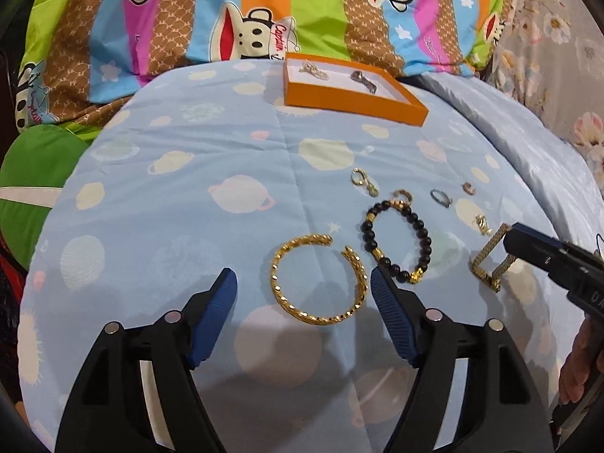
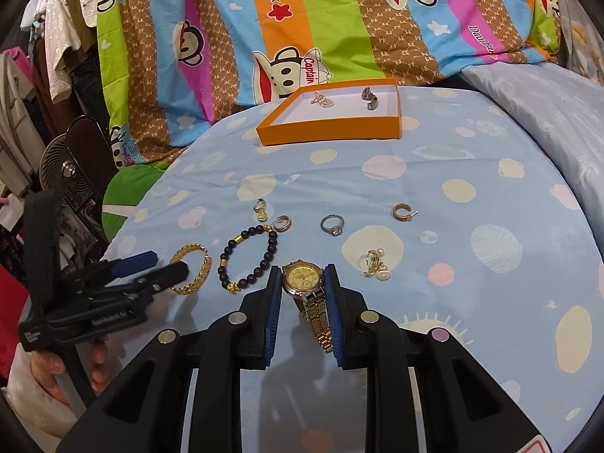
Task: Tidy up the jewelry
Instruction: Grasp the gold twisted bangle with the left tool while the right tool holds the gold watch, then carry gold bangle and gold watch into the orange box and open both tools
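Observation:
My right gripper (image 2: 304, 268) is shut on a gold watch (image 2: 304, 281) at its case, and the metal band hangs down toward the blue bed cover. In the left wrist view the right gripper (image 1: 509, 239) enters from the right with the watch band (image 1: 489, 260) under it. My left gripper (image 1: 302, 277) stands open over a gold bangle (image 1: 321, 283) that lies flat between its fingers, untouched. A black bead bracelet (image 1: 396, 241) lies just right of the bangle. The orange tray (image 1: 355, 104) sits at the far edge with two small pieces inside.
Small rings and earrings lie scattered beyond the bracelet: a silver ring (image 2: 332, 224), a gold hoop (image 2: 401, 211), a pearl cluster (image 2: 375, 262). A striped cartoon quilt (image 2: 302, 19) rises behind the tray. A fan (image 2: 62, 170) and hanging clothes stand off the bed's left.

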`<act>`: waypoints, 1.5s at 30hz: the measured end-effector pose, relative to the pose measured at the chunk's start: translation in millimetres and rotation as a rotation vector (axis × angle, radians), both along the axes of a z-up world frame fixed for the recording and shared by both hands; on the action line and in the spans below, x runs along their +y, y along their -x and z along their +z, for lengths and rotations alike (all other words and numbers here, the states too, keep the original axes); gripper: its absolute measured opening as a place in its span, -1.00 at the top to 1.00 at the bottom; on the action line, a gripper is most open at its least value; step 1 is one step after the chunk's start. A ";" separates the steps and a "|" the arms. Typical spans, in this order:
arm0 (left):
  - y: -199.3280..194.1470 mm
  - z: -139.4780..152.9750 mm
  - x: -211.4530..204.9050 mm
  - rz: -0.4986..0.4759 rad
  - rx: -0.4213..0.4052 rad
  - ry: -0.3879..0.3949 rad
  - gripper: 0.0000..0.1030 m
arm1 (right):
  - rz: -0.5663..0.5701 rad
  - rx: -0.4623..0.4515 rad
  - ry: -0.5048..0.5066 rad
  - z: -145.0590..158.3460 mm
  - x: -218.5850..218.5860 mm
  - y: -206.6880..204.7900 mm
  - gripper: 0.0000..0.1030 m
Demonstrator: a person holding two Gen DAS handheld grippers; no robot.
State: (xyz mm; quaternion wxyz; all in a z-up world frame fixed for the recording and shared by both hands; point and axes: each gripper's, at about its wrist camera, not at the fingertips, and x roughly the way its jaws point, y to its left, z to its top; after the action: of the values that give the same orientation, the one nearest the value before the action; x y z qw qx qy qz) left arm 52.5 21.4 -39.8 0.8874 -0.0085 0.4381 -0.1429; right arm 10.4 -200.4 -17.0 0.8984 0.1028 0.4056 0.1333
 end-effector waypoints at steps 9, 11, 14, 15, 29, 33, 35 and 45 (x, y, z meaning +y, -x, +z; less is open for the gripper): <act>1.1 -5.8 -7.7 -0.007 -0.019 -0.039 -0.07 | -0.002 -0.016 -0.006 4.7 1.0 1.5 0.59; 0.8 -5.0 -5.2 -0.009 -0.014 -0.024 -0.07 | -0.005 -0.027 -0.009 8.8 -0.2 2.2 0.59; 1.3 -3.1 -5.1 -0.013 -0.013 -0.018 -0.07 | -0.014 -0.046 -0.010 15.9 -2.1 3.2 0.59; 1.8 -1.4 -4.5 -0.014 -0.013 -0.012 -0.06 | -0.017 -0.053 -0.011 18.7 -3.2 3.6 0.59; -44.1 85.1 -2.9 -0.052 -0.161 0.112 -0.06 | -0.098 -0.216 -0.049 84.1 -43.5 -37.2 0.59; -88.7 108.3 -18.6 -0.075 -0.218 0.121 -0.07 | -0.120 -0.237 -0.051 92.8 -58.0 -72.8 0.59; -111.4 112.4 -30.7 -0.075 -0.248 0.096 -0.07 | -0.132 -0.234 -0.054 92.3 -64.4 -96.1 0.59; -225.6 69.1 -76.3 -0.084 -0.164 0.070 -0.06 | -0.118 -0.133 -0.089 56.8 -67.1 -211.8 0.59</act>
State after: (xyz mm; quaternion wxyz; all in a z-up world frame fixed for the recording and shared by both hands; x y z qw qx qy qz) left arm 278.1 -54.8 29.3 0.9128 -0.0094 0.3586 -0.1952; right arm 222.2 -267.4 39.8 0.9242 0.1573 0.3319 0.1046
